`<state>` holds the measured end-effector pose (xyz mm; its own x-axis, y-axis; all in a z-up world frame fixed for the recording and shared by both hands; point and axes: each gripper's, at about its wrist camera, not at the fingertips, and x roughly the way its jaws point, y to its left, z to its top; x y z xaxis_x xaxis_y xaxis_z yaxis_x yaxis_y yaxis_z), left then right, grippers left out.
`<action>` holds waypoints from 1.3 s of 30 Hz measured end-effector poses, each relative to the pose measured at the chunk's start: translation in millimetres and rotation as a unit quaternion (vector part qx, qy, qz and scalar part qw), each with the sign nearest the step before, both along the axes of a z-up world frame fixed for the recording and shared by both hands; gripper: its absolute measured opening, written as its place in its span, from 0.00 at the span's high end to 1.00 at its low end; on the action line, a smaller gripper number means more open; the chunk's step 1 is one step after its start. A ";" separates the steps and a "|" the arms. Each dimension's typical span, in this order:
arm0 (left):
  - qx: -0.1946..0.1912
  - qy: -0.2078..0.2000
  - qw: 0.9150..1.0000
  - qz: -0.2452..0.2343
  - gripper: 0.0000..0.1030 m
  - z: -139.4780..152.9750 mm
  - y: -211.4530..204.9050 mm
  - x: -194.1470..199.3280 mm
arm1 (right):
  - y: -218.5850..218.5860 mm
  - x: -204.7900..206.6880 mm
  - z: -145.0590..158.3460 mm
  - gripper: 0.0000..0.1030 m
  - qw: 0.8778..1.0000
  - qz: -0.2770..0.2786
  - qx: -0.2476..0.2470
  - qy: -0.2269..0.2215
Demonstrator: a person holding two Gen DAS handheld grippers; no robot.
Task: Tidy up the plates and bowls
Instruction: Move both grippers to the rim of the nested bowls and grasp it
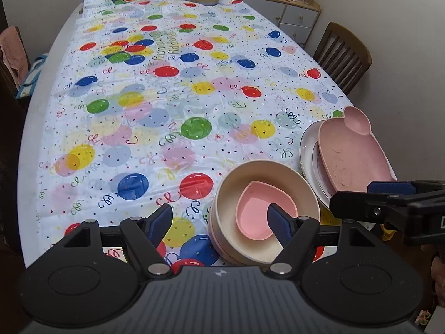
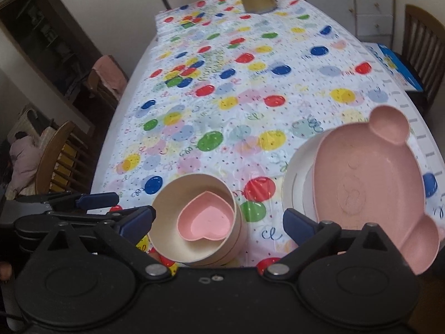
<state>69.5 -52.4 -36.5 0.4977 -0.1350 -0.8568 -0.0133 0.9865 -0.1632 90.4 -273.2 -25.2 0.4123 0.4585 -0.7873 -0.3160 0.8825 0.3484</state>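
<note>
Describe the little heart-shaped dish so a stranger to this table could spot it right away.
Start at the balloon-print tablecloth and go to its near edge, where a stack of beige bowls stands left of the plate pile topped by a pink bear-shaped plate. The heart-shaped dish sits inside the top beige bowl. It is the smallest piece and the only heart, in a brighter pink than the bear plate.

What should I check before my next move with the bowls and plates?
1. Left tongs open, holding nothing: ok.
2. Right tongs open, holding nothing: ok.
3. Pink heart-shaped bowl nested in the cream round bowl: ok.
4. Pink bear-shaped plate lying flat on the white round plates: not ok, it looks tilted.
5. Plate stack clear of the table edge: cannot tell.
</note>
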 end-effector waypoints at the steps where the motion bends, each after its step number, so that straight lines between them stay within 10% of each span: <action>1: 0.002 0.002 1.000 0.001 0.27 -2.7 -0.1 1.2 | -0.1 0.0 -3.2 0.02 1.000 -0.010 -0.001 0.005; 15: -0.005 0.045 0.999 0.013 0.27 -43.7 4.1 24.6 | 2.6 16.5 -55.2 0.15 0.990 -0.116 -0.007 0.082; 39: -0.033 0.081 0.996 0.002 0.33 -59.3 -4.3 31.9 | 17.7 32.0 -77.6 0.45 0.985 -0.125 -0.007 0.119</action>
